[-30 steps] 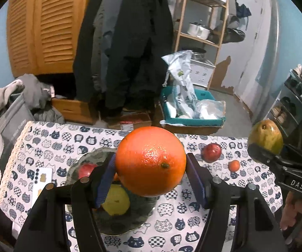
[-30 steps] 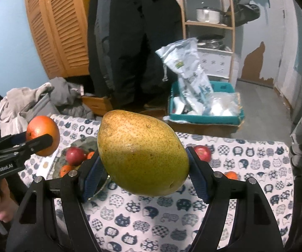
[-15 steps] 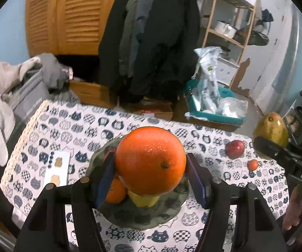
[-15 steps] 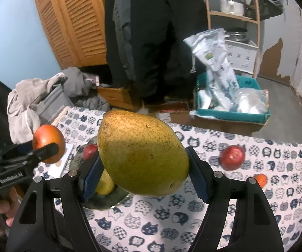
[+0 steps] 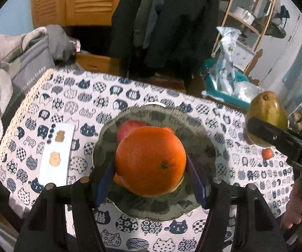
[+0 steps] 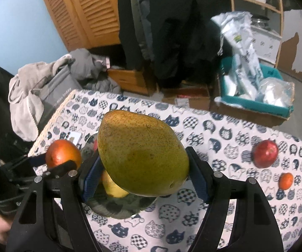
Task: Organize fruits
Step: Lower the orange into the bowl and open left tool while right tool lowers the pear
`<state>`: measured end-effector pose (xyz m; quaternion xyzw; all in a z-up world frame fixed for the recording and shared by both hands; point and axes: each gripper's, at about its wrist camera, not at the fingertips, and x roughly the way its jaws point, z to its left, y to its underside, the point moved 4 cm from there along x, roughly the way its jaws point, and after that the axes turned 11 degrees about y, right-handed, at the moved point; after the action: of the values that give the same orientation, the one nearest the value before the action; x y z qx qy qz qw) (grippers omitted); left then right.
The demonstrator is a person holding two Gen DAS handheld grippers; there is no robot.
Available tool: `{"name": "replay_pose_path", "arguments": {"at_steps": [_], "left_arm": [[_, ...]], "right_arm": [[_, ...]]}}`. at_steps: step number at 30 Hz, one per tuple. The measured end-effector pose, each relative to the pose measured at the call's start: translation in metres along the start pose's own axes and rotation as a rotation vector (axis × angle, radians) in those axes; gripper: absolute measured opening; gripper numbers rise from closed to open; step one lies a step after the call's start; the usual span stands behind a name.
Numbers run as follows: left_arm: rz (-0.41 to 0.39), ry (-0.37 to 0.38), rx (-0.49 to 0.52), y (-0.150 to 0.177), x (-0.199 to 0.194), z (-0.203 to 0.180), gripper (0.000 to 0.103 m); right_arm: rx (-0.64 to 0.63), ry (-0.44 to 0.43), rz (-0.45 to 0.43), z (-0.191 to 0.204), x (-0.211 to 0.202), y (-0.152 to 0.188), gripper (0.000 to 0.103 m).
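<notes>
The worktop [image 5: 113, 96], under a cat-print cloth, carries a dark plate [image 5: 201, 138] that serves as the collecting spot; a red apple [image 5: 130, 126] and what looks like a yellow fruit already lie in it, half hidden. The left tool [image 5: 151, 168] clamps a large orange [image 5: 151, 159] directly above the plate, placed for setting down. The right tool [image 6: 144, 168] grips a speckled pear [image 6: 142, 153] beside it, apparently waiting its turn. Another apple [image 6: 265, 153] and a small tangerine [image 6: 285, 180] sit loose on the cloth, well apart from the plate.
</notes>
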<state>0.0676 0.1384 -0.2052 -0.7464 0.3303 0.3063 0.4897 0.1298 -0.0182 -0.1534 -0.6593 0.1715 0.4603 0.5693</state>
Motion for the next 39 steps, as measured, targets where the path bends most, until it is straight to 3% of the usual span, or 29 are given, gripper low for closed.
{"name": "replay_pose_path", "arguments": {"at_steps": [27, 30, 33, 39], "left_arm": [[0.258, -0.028, -0.033, 0.055, 0.065, 0.022, 0.068], [0.239, -0.031, -0.019, 0.052, 0.063, 0.021, 0.068], [0.216, -0.024, -0.018, 0.047, 0.058, 0.020, 0.077], [0.181, -0.026, -0.039, 0.039, 0.049, 0.027, 0.078]], "right_arm": [[-0.043, 0.013, 0.193, 0.030, 0.091, 0.032, 0.075], [-0.044, 0.013, 0.198, 0.031, 0.095, 0.032, 0.075], [-0.042, 0.012, 0.204, 0.032, 0.098, 0.032, 0.075], [-0.035, 0.000, 0.218, 0.032, 0.103, 0.031, 0.075]]}}
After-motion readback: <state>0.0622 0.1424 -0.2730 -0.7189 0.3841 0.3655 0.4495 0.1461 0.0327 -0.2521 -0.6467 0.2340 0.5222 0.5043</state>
